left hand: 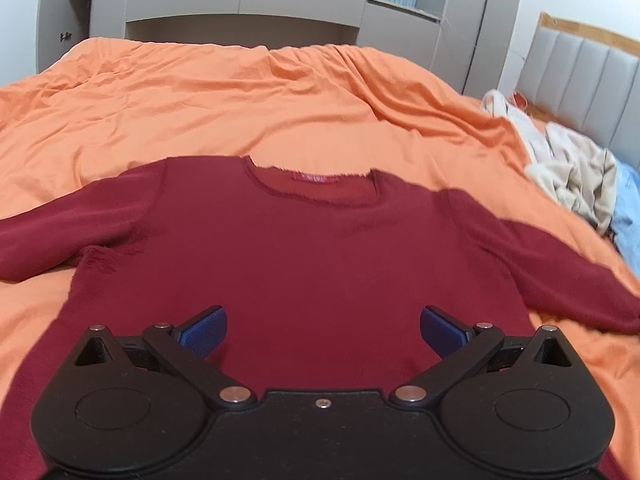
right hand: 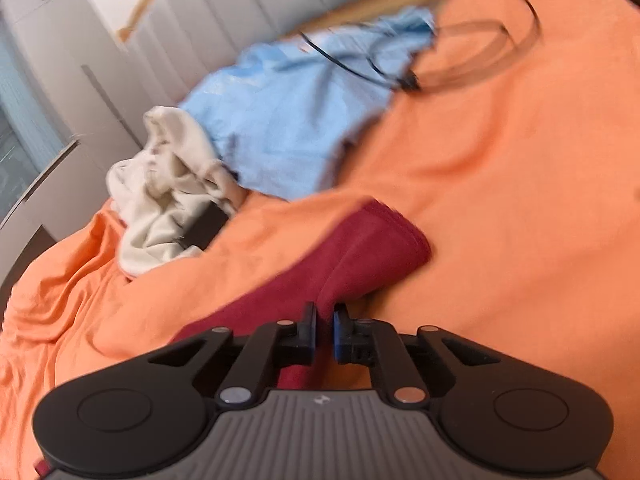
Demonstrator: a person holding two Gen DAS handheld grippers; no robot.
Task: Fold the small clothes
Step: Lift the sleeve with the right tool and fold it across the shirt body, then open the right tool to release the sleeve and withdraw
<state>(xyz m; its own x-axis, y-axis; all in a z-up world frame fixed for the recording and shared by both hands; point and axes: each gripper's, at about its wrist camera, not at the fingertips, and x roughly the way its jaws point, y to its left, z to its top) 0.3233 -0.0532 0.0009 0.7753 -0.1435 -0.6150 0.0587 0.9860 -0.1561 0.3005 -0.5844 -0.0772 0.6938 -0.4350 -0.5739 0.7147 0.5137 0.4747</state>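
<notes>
A dark red long-sleeved sweater (left hand: pixel 304 248) lies flat and face up on the orange bed cover (left hand: pixel 240 104), neckline away from me, both sleeves spread out. My left gripper (left hand: pixel 324 330) is open and empty, hovering over the sweater's lower body. In the right wrist view my right gripper (right hand: pixel 325 330) is shut on the red sleeve (right hand: pixel 360 256), which rises in a fold between the blue pads; the cuff end lies beyond on the orange cover (right hand: pixel 520 184).
A crumpled cream garment (right hand: pixel 168 196) and a light blue garment (right hand: pixel 288 116) lie heaped near the padded grey headboard (left hand: pixel 588 80); they also show at the right of the left wrist view. A black cable and clear strap (right hand: pixel 472 56) lie by the blue garment. A grey wall unit (left hand: pixel 248 4) stands behind the bed.
</notes>
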